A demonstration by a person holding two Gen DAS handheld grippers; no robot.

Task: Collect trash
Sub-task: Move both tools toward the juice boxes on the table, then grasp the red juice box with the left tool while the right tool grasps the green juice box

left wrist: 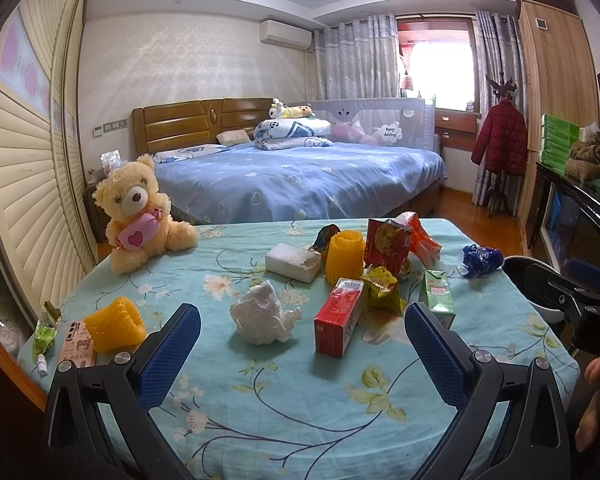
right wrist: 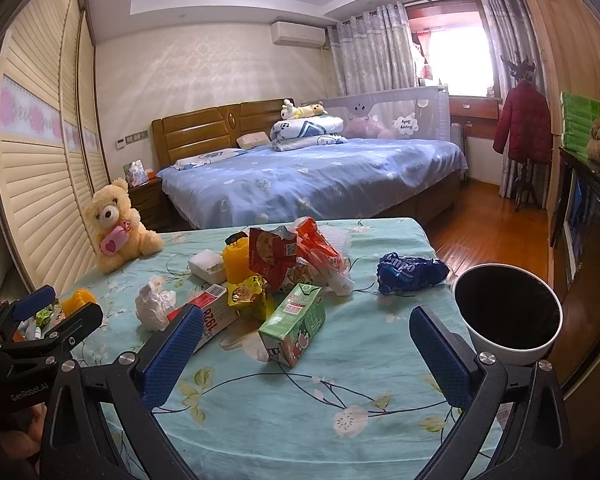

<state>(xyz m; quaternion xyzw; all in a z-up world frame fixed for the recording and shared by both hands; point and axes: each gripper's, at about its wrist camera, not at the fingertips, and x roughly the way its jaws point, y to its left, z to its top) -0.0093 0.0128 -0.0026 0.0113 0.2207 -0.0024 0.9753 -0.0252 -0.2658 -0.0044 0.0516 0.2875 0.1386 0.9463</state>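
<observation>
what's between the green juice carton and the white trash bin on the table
In the right wrist view, only bare floral tablecloth separates the green carton from the white bin; the blue wrapper sits farther back.

On the cloth-covered table I count two yellow foam nets, one upright (left wrist: 345, 255) and one on its side (left wrist: 114, 325); two drink cartons, a red one (left wrist: 339, 317) and a green one (right wrist: 294, 323); one crumpled tissue (left wrist: 263, 313); one white foam block (left wrist: 292, 262); one blue wrapper (right wrist: 410, 271); one yellow wrapper (left wrist: 382, 288); one teddy bear (left wrist: 140, 212); one phone (left wrist: 77, 343). Beside the table, one white bin (right wrist: 508, 314).
</observation>
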